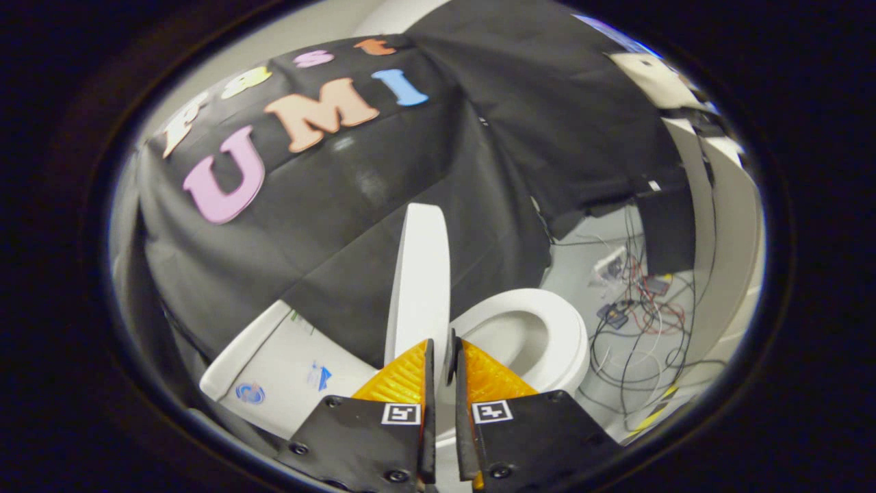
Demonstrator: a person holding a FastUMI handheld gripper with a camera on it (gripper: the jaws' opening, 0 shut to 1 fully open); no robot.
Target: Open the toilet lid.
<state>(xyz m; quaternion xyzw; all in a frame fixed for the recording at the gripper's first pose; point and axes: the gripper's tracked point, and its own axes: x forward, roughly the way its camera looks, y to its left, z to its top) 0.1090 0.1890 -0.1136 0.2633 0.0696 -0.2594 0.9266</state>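
Observation:
The white toilet lid [419, 281] stands raised, seen edge-on, rising straight up from between my fingers. My gripper [441, 356] is shut on the lid's near edge, with an orange finger [400, 380] pressed on each side. To the right of the lid the open seat and bowl [540, 329] show. The white tank [287, 370] lies to the left of the lid, behind it.
Black cloth hangs behind the toilet. On the floor beyond the bowl lie tangled cables [643, 315] and small electronic parts. A white curved wall [725, 226] rises at the far right.

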